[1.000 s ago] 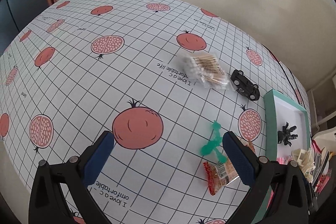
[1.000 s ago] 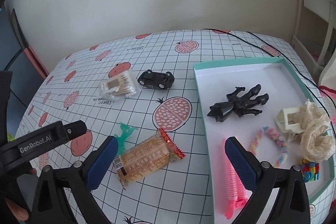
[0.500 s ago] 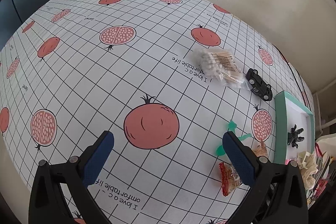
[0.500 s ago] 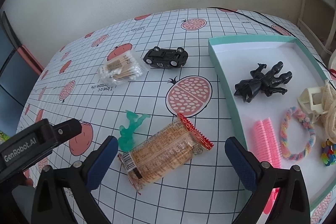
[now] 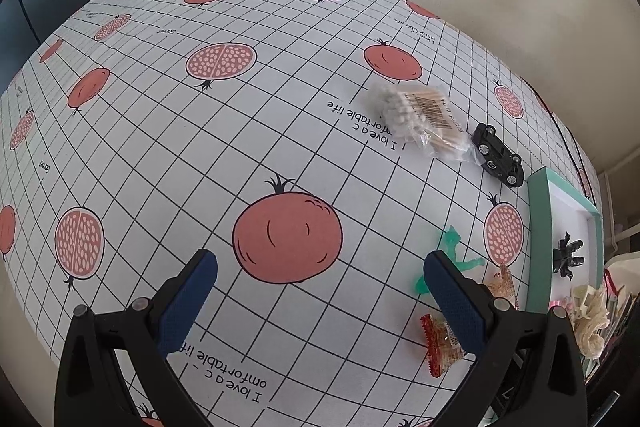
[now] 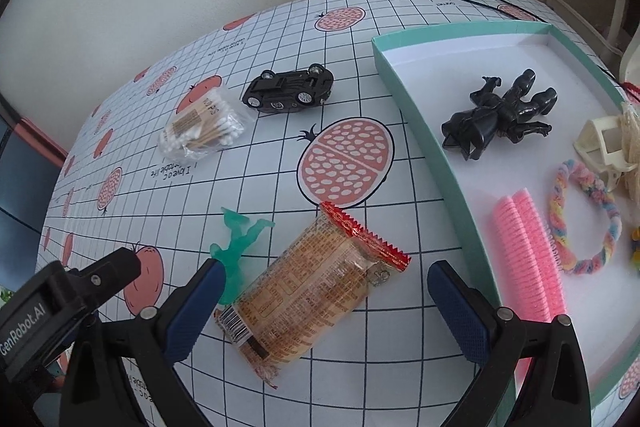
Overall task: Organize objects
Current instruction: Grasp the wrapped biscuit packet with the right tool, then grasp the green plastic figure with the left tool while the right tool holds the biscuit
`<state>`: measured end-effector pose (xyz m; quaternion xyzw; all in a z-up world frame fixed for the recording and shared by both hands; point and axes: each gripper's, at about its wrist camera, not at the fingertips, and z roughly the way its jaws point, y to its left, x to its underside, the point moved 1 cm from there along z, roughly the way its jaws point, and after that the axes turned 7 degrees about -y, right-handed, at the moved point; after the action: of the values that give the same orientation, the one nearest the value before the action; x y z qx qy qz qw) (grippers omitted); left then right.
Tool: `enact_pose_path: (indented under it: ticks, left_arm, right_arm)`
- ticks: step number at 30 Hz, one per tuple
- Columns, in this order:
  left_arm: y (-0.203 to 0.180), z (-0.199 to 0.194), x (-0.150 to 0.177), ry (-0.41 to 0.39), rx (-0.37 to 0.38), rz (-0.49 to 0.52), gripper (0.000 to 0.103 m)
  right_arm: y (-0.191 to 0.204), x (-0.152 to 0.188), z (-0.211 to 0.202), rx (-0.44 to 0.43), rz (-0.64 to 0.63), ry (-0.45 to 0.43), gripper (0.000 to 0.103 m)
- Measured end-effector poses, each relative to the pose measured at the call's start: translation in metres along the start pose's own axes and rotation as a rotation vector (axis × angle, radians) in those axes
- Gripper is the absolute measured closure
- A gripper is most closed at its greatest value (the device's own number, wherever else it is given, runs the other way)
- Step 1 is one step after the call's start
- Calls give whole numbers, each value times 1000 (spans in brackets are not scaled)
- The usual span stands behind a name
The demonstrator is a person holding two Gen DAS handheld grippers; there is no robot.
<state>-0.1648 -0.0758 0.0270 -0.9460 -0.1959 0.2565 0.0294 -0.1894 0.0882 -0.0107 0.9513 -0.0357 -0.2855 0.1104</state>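
Lying on the table (image 6: 400, 131) between the spread right gripper (image 6: 322, 311) jaws, the snack packet (image 6: 308, 299) points diagonally toward the tray (image 6: 432, 155); left gripper (image 5: 320, 299) open, farther off.

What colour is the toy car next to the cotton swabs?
Black, lying upside down with silver wheels up; the car shows best in the right wrist view.
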Motion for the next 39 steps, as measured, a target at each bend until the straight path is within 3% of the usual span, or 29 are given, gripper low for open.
enact_pose_path:
  ticks: [10, 24, 31, 35, 39]
  left_arm:
    - [-5, 3, 1, 6, 18, 11, 0]
    - [-29, 9, 1, -1, 90, 74, 0]
    - [-51, 20, 8, 34, 110, 159, 0]
    - [-61, 25, 12, 43, 97, 210, 0]
    - [-68, 29, 15, 38, 69, 245, 0]
  right_arm:
    - [10, 2, 8, 69, -90, 20, 6]
    - [2, 2, -1, 25, -138, 49, 17]
    - [-12, -2, -7, 16, -136, 58, 34]
    - [-19, -4, -9, 30, -130, 60, 50]
    - [-20, -5, -8, 24, -140, 70, 55]
